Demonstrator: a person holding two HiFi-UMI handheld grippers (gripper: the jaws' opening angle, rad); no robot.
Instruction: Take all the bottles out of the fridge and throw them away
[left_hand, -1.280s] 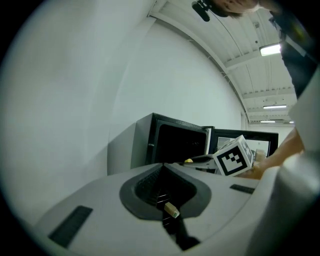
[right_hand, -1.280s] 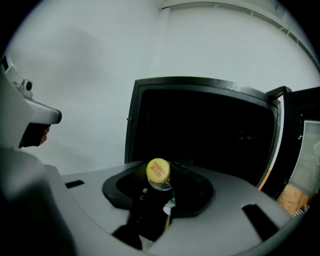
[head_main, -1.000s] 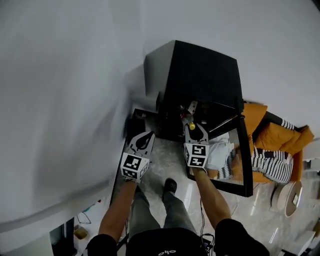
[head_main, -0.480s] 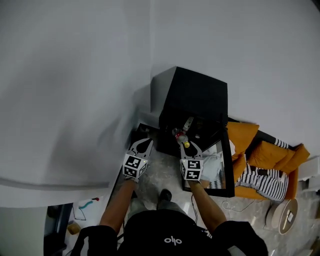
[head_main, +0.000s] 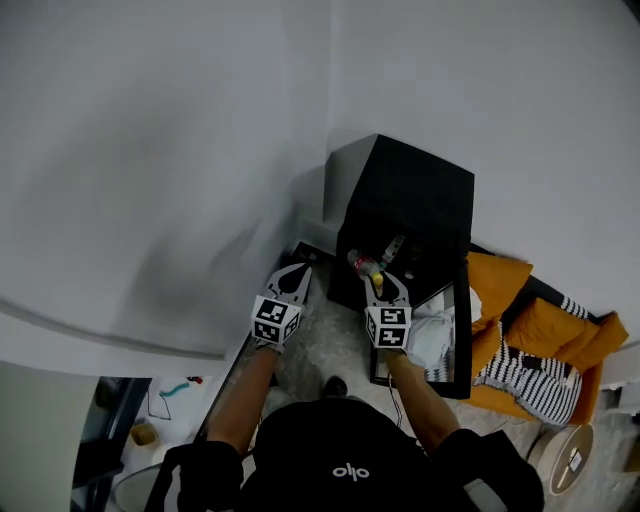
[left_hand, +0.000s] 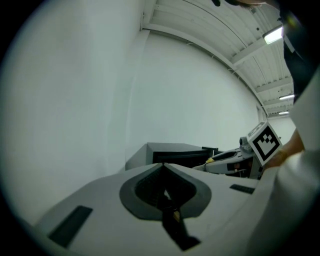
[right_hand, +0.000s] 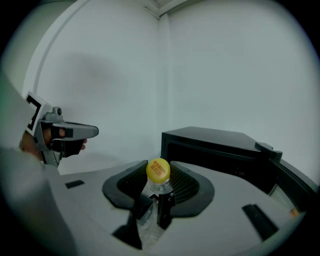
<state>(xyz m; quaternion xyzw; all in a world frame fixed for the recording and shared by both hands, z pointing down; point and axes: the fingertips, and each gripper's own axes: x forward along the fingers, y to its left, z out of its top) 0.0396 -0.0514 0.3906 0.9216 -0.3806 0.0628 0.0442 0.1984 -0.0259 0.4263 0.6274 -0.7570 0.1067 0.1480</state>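
Observation:
A clear plastic bottle (right_hand: 158, 180) with a yellow cap sits between the jaws of my right gripper (right_hand: 159, 174), which is shut on it; in the head view the bottle (head_main: 368, 270) pokes out ahead of the right gripper (head_main: 381, 288), just in front of the black mini fridge (head_main: 410, 200). The fridge door (head_main: 462, 330) stands open to the right. Another bottle (head_main: 391, 249) shows inside the fridge opening. My left gripper (head_main: 291, 280) is shut and empty, held to the left of the fridge near the wall; in its own view the left gripper (left_hand: 163, 167) has its jaws together.
A white wall runs along the left and behind the fridge. A white cloth (head_main: 432, 338) lies by the open door. Orange cushions (head_main: 530, 320) and a striped fabric (head_main: 520, 375) lie at the right. The person's shoe (head_main: 335, 385) stands on the pale floor below the grippers.
Both grippers have risen, the right one carrying the bottle up and away from the fridge opening. The head view has pulled back, so the fridge looks smaller.

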